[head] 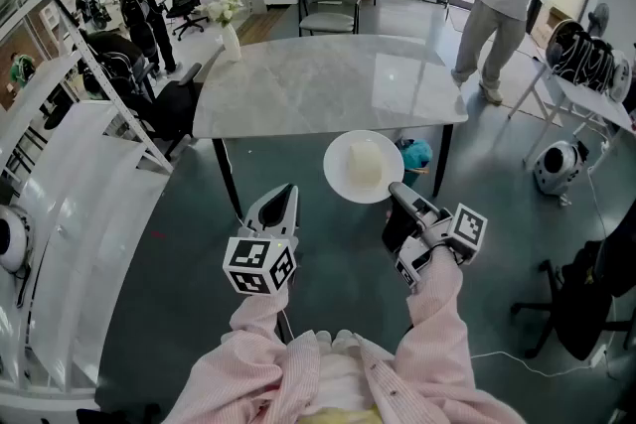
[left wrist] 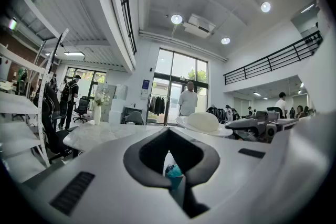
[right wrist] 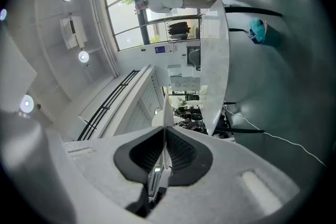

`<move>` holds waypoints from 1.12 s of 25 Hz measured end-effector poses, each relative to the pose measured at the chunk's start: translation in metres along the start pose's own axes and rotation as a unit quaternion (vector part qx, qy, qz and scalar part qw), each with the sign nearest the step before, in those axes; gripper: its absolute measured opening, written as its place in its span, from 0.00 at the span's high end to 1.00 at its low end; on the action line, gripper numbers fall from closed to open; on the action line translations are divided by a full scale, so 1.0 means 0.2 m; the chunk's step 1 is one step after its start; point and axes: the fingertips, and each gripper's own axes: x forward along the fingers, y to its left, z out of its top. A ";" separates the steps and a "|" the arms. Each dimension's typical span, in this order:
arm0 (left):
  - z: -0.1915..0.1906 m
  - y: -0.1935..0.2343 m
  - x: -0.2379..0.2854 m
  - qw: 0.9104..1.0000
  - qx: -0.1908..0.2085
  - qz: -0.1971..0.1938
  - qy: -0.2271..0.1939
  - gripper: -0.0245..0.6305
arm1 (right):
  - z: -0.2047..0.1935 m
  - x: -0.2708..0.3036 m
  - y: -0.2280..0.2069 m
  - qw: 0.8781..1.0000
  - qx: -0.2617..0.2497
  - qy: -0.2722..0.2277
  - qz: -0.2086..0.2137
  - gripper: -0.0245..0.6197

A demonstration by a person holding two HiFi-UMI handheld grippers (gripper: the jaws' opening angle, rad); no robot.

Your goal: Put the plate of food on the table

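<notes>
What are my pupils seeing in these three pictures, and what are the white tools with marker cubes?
A person in pink sleeves holds a two-jaw gripper in each hand. The head view comes from a camera on the person's head; the other two ride on the grippers, looking along their jaws. The right gripper is shut on the rim of a round white plate bearing a pale mound of food, in the air near the grey marble table. On it stands a white vase of flowers. The left gripper is open and empty.
</notes>
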 end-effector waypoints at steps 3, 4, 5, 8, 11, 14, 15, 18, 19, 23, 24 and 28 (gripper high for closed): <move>0.00 0.00 0.00 1.000 0.000 0.001 -0.001 0.97 | 0.00 -0.01 -0.01 1.000 0.000 0.001 -0.001 0.93; 0.00 0.00 0.00 1.000 0.000 0.002 -0.001 0.97 | 0.00 -0.01 -0.01 1.000 -0.001 0.002 -0.001 0.93; 0.00 -0.01 0.00 1.000 0.000 0.002 -0.001 0.97 | 0.00 -0.01 -0.01 1.000 -0.001 0.002 -0.002 0.93; 0.00 -0.01 -0.01 1.000 0.000 0.001 -0.002 0.97 | 0.00 -0.02 0.00 1.000 -0.003 0.002 -0.003 0.93; 0.01 -0.01 -0.01 1.000 0.000 0.001 -0.004 0.97 | 0.00 -0.02 0.00 1.000 -0.005 0.000 -0.005 0.93; 0.02 -0.01 -0.01 1.000 -0.001 0.001 -0.005 0.97 | 0.00 -0.02 0.00 1.000 -0.006 -0.001 -0.007 0.93; 0.02 -0.01 -0.01 1.000 -0.002 0.001 -0.006 0.97 | 0.00 -0.02 0.00 1.000 -0.006 -0.001 -0.007 0.93; 0.01 -0.03 0.00 1.000 -0.004 0.002 -0.007 0.97 | 0.02 -0.04 0.00 1.000 -0.007 -0.001 -0.006 0.93; 0.01 -0.03 0.00 1.000 -0.004 0.002 -0.007 0.97 | 0.03 -0.04 0.00 1.000 -0.007 -0.002 -0.006 0.93; 0.00 -0.08 0.03 1.000 -0.002 0.004 -0.009 0.97 | 0.08 -0.06 0.01 1.000 -0.009 0.000 -0.003 0.93; 0.00 -0.10 0.04 1.000 -0.002 0.005 -0.009 0.97 | 0.10 -0.06 0.01 1.000 -0.010 0.001 -0.001 0.93; -0.01 -0.17 0.08 1.000 0.000 0.007 -0.009 0.97 | 0.20 -0.08 0.03 1.000 -0.011 0.003 -0.001 0.93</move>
